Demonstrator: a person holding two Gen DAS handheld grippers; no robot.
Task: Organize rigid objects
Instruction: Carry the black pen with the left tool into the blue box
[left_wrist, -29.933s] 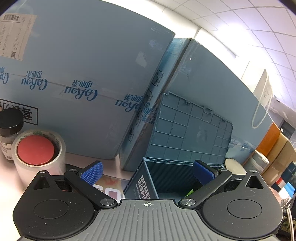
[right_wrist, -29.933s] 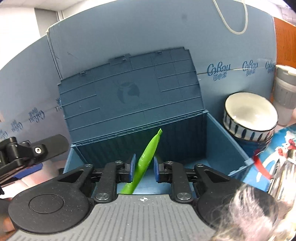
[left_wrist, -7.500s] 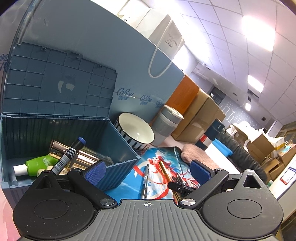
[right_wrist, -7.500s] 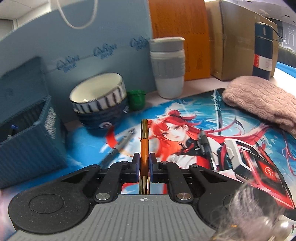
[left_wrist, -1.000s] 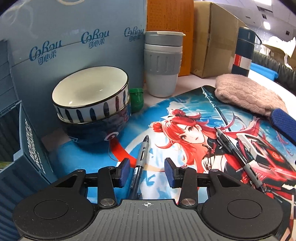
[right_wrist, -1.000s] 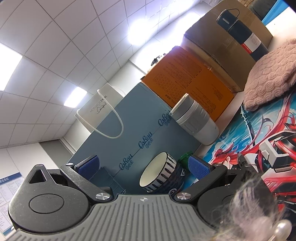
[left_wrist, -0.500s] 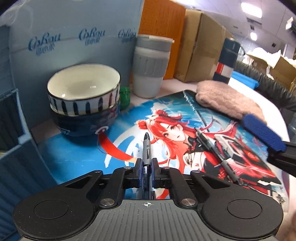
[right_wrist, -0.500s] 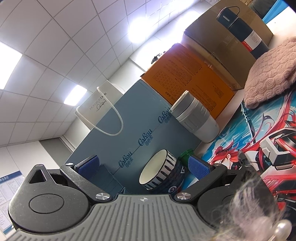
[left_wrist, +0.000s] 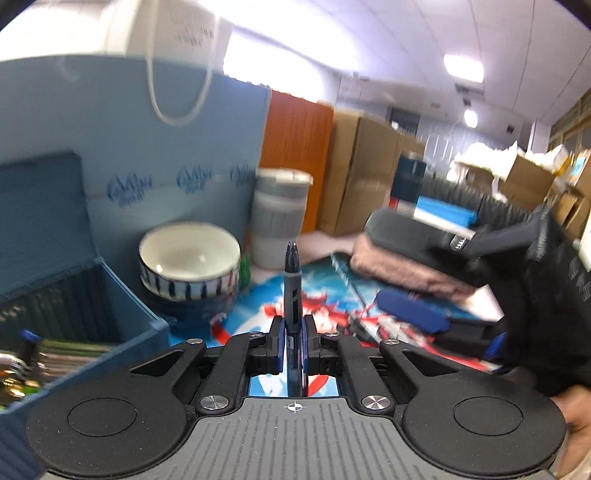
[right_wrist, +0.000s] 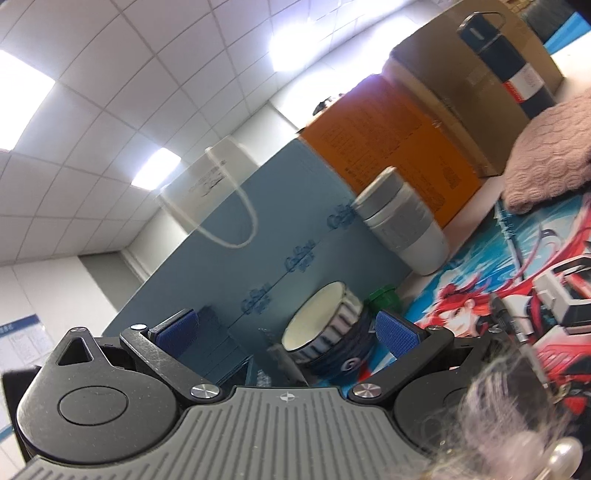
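My left gripper (left_wrist: 291, 328) is shut on a dark blue-grey pen (left_wrist: 291, 284) and holds it tip-up above the printed desk mat (left_wrist: 332, 273). The open blue storage box (left_wrist: 122, 321) lies to its lower left, with several items inside. My right gripper (right_wrist: 286, 332) is open and empty, raised and tilted; in the left wrist view it shows at the right (left_wrist: 413, 314). Another pen (right_wrist: 513, 325) lies on the mat (right_wrist: 517, 258) in the right wrist view. The held pen appears blurred there (right_wrist: 288, 365).
A stack of striped bowls (left_wrist: 188, 266) stands beside the box, with a grey lidded cup (left_wrist: 277, 221), a small green cap (right_wrist: 384, 299) and a pink knitted cloth (right_wrist: 550, 147) around the mat. Blue, orange and brown cartons back the desk.
My left gripper closed on the pen lying on the mat and lifted it off, tilting up. The right gripper stayed open and shifted slightly.
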